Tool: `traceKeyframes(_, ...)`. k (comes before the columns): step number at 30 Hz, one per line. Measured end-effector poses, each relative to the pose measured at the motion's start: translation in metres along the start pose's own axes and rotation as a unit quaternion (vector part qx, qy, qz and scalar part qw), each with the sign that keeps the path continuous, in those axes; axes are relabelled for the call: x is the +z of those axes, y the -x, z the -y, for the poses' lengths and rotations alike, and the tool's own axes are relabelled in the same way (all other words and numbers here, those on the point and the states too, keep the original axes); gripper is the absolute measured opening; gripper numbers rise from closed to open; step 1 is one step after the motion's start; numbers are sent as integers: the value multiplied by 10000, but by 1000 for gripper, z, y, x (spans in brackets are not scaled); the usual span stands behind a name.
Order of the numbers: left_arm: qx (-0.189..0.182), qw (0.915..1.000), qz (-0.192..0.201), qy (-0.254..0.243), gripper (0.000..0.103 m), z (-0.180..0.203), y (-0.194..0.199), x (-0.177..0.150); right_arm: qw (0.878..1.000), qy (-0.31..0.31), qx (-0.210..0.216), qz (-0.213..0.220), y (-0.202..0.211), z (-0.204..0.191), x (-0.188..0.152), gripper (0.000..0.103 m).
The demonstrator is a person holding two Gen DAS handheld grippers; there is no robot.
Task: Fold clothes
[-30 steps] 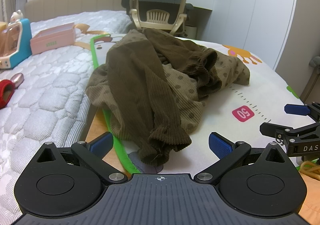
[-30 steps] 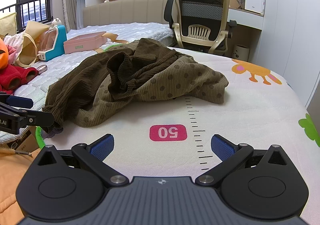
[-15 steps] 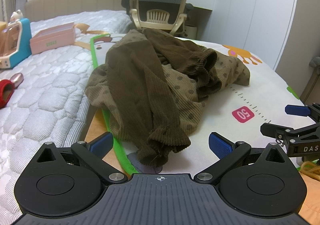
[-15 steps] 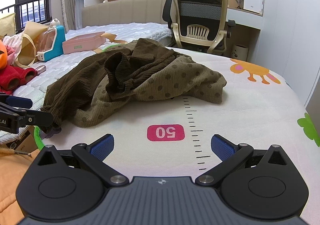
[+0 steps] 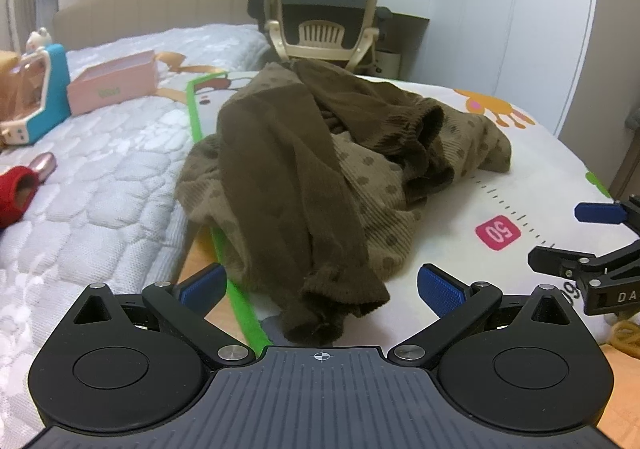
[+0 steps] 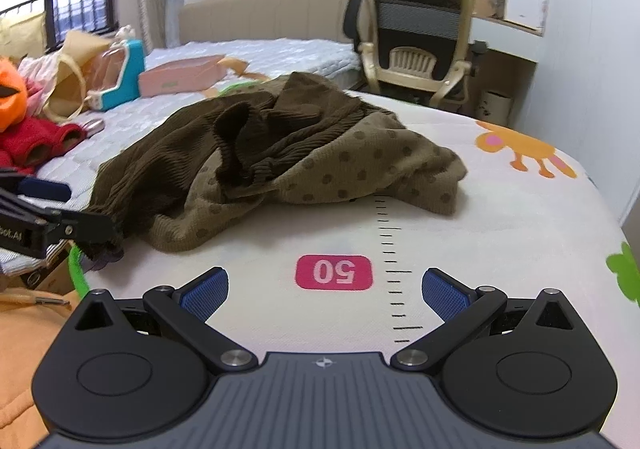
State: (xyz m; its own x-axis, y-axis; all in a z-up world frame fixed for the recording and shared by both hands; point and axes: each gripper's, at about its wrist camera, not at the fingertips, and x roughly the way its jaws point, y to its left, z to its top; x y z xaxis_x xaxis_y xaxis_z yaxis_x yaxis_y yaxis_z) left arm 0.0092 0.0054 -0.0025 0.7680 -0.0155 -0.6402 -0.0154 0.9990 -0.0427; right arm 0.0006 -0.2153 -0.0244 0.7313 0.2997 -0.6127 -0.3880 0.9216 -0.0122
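Left gripper point(image 5: 320, 285) has its jaws spread wide and empty, a cuff of the crumpled brown garment point(image 5: 320, 177) between its fingertips, seemingly untouched. Right gripper point(image 6: 325, 291) is equally wide, empty, above the white mat point(image 6: 500, 233), garment well ahead.

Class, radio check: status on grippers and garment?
Left gripper open at cuff. Right gripper open, empty. Brown garment crumpled, unfolded. Nothing blocking.

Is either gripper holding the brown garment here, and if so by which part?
Nothing is held. The left gripper and right gripper are both open; the brown garment lies loose on the play mat.
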Motion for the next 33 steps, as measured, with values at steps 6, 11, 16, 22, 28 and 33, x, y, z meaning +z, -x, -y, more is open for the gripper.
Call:
traceKeyframes(6,58,9998,-188,99,103,-8,-12,7,9987,246,382,-228,-7,2,27,103)
traceKeyframes(11,-138,9985,-401,344,103,-20,-25,27,9972,437,502,-335,-29,7,62,103)
traceKeyframes(16,-377,9991,-178,120,103,-26,-37,62,9963,171,513,-667,-76,26,87,103)
traceKeyframes(22,-612,9978,236,-38,103,-48,-74,122,9966,-497,334,-575,-93,68,89,103)
traceKeyframes(28,-1092,9924,-329,461,103,-70,-156,147,9932,-891,690,-297,-141,97,147,103)
traceKeyframes(33,-1218,9864,-641,896,103,-87,-192,137,9803,-1432,1092,-813,-237,112,165,103)
